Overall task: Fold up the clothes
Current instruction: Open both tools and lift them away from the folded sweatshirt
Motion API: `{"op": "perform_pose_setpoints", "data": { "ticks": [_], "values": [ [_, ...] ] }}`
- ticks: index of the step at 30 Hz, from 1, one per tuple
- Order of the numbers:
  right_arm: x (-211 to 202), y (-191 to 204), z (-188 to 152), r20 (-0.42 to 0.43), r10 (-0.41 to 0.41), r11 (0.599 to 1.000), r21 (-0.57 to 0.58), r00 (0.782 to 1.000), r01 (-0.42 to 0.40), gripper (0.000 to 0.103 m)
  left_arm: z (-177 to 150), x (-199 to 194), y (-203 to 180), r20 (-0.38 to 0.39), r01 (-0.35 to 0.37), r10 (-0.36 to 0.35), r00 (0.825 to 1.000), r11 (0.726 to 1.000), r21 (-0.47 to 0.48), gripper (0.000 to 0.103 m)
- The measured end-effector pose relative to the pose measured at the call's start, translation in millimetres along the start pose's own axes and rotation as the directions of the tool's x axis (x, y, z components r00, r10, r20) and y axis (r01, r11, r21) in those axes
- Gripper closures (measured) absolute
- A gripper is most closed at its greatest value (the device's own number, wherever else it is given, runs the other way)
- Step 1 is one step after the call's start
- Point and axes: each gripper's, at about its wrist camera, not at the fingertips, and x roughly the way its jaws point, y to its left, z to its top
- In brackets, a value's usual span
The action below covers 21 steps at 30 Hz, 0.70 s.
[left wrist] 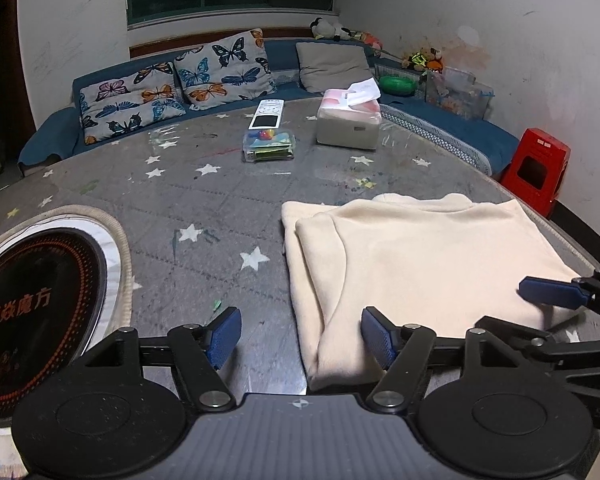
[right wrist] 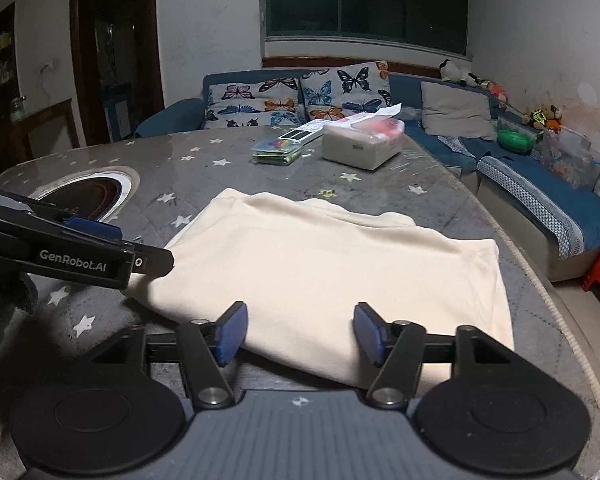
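Observation:
A cream garment [left wrist: 420,248] lies folded into a flat rectangle on the grey star-patterned table [left wrist: 204,216]. My left gripper [left wrist: 300,338] stands open over the garment's near left corner; the cloth edge lies between its blue pads, which do not press on it. My right gripper [right wrist: 300,332] is open too, hovering at the near edge of the same garment [right wrist: 320,264] with nothing pinched. The right gripper [left wrist: 552,294] shows in the left wrist view at the garment's right edge. The left gripper [right wrist: 96,236] appears in the right wrist view at the garment's left edge.
A round black induction plate [left wrist: 32,300] is set into the table at the left. At the far side lie a tissue box [left wrist: 348,122], a remote [left wrist: 266,114] and a small clear box [left wrist: 270,146]. A blue sofa [left wrist: 292,60] with cushions and a red stool [left wrist: 538,170] stand beyond.

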Motion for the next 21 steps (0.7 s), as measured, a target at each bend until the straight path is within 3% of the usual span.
{"op": "perform_pose_setpoints", "data": {
  "ticks": [8,11,17,21],
  "values": [
    [-12,-1,-2,0.023,-0.006,1.000,0.026,1.000,0.005,0.033,-8,-12,3,0.002,-0.010,0.010,1.000,1.000,0.002,0.025],
    [-16,-1,-4,0.028,-0.017,0.999,0.038,0.999,0.016,0.023,-12,-16,2,0.002,-0.012,0.012,1.000,1.000,0.008,0.022],
    [-24,-1,-9,0.041,-0.027,0.998,0.059,0.999,0.025,0.020,-18,-26,0,0.013,-0.003,0.003,1.000,1.000,0.017,0.014],
    [-30,-1,-12,0.054,-0.052,0.996,0.075,0.997,0.048,0.011,-23,-34,-3,0.031,0.007,-0.008,0.999,0.999,0.035,0.008]
  ]
}}
